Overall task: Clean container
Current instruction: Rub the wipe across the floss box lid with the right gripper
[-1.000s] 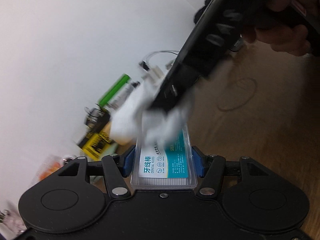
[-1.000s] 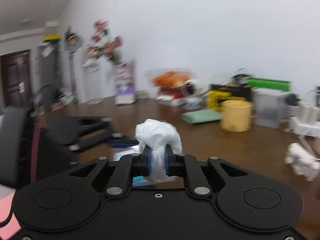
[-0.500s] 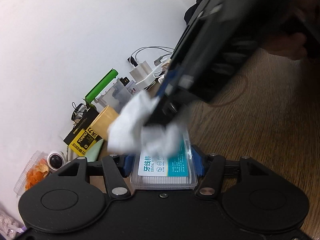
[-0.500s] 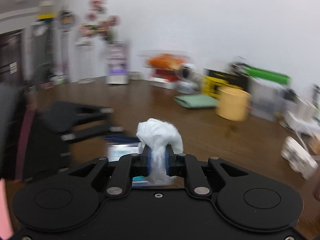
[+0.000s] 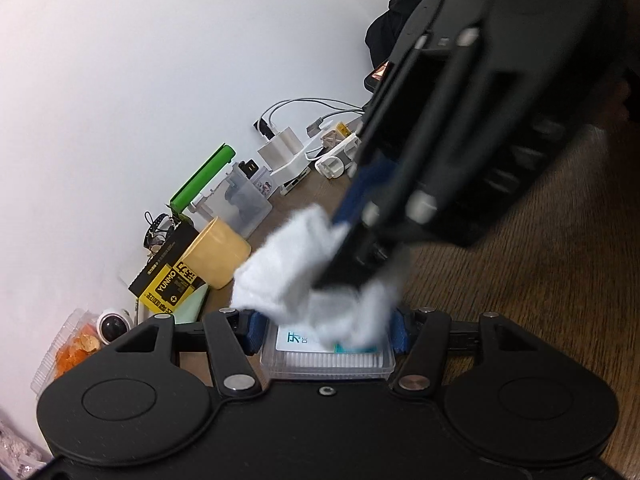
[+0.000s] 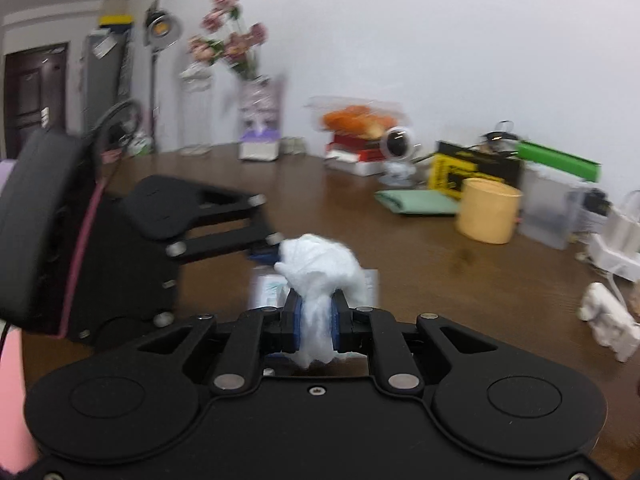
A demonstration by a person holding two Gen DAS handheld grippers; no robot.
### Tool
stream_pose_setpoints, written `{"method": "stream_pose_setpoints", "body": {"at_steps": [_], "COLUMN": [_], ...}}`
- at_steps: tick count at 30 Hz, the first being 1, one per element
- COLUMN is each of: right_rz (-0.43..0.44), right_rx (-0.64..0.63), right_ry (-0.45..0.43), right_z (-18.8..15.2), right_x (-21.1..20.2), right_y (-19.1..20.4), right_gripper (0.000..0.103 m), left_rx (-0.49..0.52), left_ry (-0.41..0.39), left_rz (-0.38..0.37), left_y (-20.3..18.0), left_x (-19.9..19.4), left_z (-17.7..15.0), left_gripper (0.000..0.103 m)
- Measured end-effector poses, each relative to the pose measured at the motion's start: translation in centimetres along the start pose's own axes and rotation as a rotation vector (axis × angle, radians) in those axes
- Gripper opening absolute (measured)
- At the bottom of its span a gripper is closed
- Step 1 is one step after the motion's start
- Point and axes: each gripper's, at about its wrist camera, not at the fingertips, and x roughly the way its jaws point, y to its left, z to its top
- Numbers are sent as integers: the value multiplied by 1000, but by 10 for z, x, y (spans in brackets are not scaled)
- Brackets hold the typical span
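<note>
While the left gripper (image 5: 326, 334) clamps the clear floss container (image 5: 326, 362) above the wooden table (image 5: 540, 300), right gripper (image 6: 314, 320) pinching a white tissue wad (image 6: 320, 268) — pressed, seemingly, onto the container's label — motion-blurred.

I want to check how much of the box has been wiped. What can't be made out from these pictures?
- Left wrist view: the white wad and right tool cover most of the clear box lid; both are motion-blurred.
- Right wrist view: the box is blurred, mostly behind the wad.
- Label text: mostly covered.
- Dirt or smears: too small to tell.
</note>
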Motion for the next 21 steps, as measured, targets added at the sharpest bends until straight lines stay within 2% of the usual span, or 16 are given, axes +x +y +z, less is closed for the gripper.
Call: {"method": "stream_pose_setpoints", "body": {"at_steps": [3, 8, 11, 15, 18, 21], "right_rz": [-2, -146, -133, -36, -39, -102], "right_rx": [-4, 60, 63, 32, 33, 55], "right_ry": [17, 37, 29, 14, 26, 42], "right_z": [-2, -3, -1, 0, -2, -4], "right_x": [-5, -1, 2, 1, -1, -1], "right_y": [0, -16, -14, -2, 1, -3], "right_gripper": [15, 16, 16, 16, 16, 16], "left_rx": [11, 18, 26, 28, 28, 27], "left_ry": [-7, -11, -16, -17, -17, -18], "left_rz": [12, 20, 29, 31, 31, 30], "left_y": [-5, -8, -11, -13, -14, -15], "left_x": [-5, -9, -12, -13, -14, -14], "left_z": [-3, -6, -8, -11, -12, -15], "left_gripper": [57, 57, 57, 57, 57, 57]}}
